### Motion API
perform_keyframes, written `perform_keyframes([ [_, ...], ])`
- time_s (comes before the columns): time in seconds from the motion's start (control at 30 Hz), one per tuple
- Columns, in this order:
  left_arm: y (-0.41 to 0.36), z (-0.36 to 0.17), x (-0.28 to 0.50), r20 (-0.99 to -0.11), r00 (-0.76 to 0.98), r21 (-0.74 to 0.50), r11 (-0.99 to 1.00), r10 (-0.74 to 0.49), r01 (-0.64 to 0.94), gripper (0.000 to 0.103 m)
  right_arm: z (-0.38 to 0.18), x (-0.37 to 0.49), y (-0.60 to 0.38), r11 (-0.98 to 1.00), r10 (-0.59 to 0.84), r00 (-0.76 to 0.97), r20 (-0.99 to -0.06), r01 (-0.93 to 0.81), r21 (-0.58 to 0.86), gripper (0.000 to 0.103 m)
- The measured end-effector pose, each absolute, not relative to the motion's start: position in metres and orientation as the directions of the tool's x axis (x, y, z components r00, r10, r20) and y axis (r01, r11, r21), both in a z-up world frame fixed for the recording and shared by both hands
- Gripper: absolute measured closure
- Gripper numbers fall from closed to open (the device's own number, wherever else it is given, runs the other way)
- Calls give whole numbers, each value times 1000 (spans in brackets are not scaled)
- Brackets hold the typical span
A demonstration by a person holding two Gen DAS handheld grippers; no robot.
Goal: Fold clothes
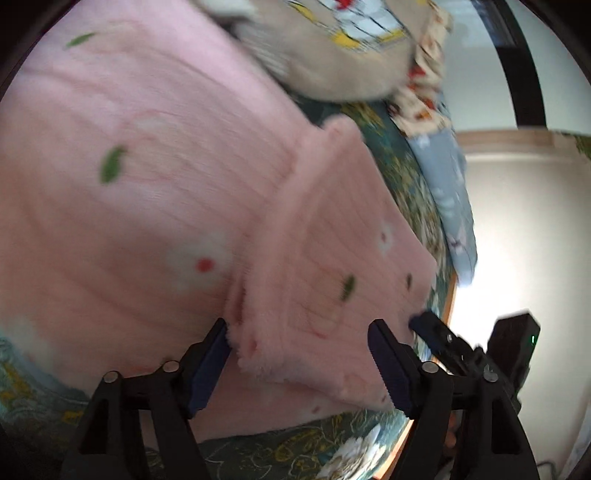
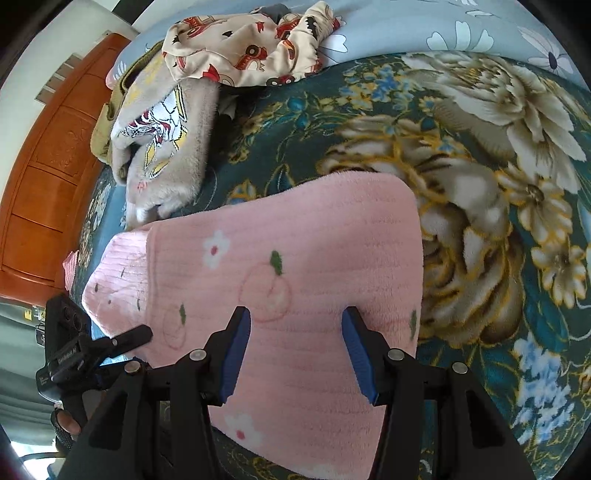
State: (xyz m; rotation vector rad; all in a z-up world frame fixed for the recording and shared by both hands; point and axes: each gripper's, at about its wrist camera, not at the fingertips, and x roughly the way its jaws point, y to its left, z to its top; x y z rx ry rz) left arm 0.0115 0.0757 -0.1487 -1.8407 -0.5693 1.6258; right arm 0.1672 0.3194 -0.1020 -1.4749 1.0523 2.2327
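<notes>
So there's a fluffy pink fleece garment [image 2: 295,288] with little white flowers, green leaves and faint peach outlines, lying flat on a dark teal blanket [image 2: 480,206] covered in big cream and gold flowers. That blanket is spread over the bed. In the right wrist view the pink piece looks folded over, with a ribbed cuff or sleeve end poking out on its left side.

The right gripper [image 2: 295,350] hangs over the near part of the pink fleece, jaws well apart, blue pads on either side with nothing between them but the fabric underneath. Can't tell if the tips are actually touching the cloth.

The left gripper [image 1: 299,365] is also spread wide, sitting right at the fuzzy edge of the pink garment's folded flap. The view is pretty motion-blurred, so I can't say whether it's in contact. Its left pad looks just beside the flap edge.

Further back on the bed there's a beige plush garment [image 2: 166,147] with a cartoon print in white and yellow, bunched up, and behind it a cream fabric piece [image 2: 243,48] printed with red vehicles, crumpled in a heap. A light blue floral sheet [image 2: 424,29] runs along the far edge. A carved orange-brown wooden cabinet [image 2: 48,177] stands off to the left in the right wrist view.
</notes>
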Motion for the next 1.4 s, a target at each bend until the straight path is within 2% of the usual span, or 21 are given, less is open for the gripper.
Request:
perform_keyframes([
  [0.03,79,-150,13,-724,161,-687,-721,671,-89,65,-102,167,321,-700,-164,-448,-879,-575,423,50],
  [0.07,79,-149,13,-717,163,-696,-712,678,-98,79,-102,167,322,-698,-164,-447,-879,-577,424,50],
  [0.27,71,-106,21,-611,55,-778,-587,789,-226,88,-101,168,327,-692,-170,-457,-873,-575,436,50],
  [0.37,67,-81,25,-562,-25,-788,-544,827,-288,89,-94,167,327,-706,-164,-484,-860,-551,445,50],
  [0.43,57,-81,26,-654,-57,-716,-641,754,-277,87,-90,166,326,-714,-161,-502,-850,-535,451,50],
  [0.5,50,-112,19,-758,1,-646,-749,653,-148,87,-85,165,326,-723,-158,-519,-840,-519,456,50],
  [0.53,44,-131,14,-775,48,-632,-773,630,-56,87,-83,165,326,-728,-156,-528,-835,-510,458,50],
  [0.6,31,-152,9,-770,83,-628,-775,632,70,87,-80,164,326,-736,-154,-539,-828,-497,461,50],
  [0.67,21,-168,4,-764,106,-616,-769,636,172,87,-100,160,325,-737,-167,-476,-864,-521,430,50],
  [0.77,23,-160,4,-782,85,-607,-785,617,123,87,-130,163,329,-723,-153,-386,-910,-584,370,50],
  [0.83,26,-159,4,-787,82,-604,-790,612,105,86,-137,167,332,-702,-168,-387,-907,-599,386,50],
  [1.03,13,-161,5,-754,60,-644,-754,655,130,85,-104,165,335,-725,-126,-475,-871,-555,408,50],
  [1.13,7,-159,3,-750,64,-647,-751,658,132,85,-110,158,343,-729,-97,-438,-893,-580,364,50],
  [1.2,7,-160,3,-746,60,-652,-746,663,133,79,-133,153,351,-701,-111,-352,-929,-635,325,50],
  [1.27,-1,-156,3,-731,49,-669,-729,681,146,60,-147,155,355,-665,-150,-331,-932,-663,343,49],
  [1.33,-9,-149,2,-672,34,-725,-666,740,175,57,-140,155,354,-669,-134,-338,-932,-663,337,49],
  [1.4,-28,-131,-8,-652,-27,-750,-640,758,168,53,-131,155,348,-689,-118,-341,-933,-648,325,49],
])
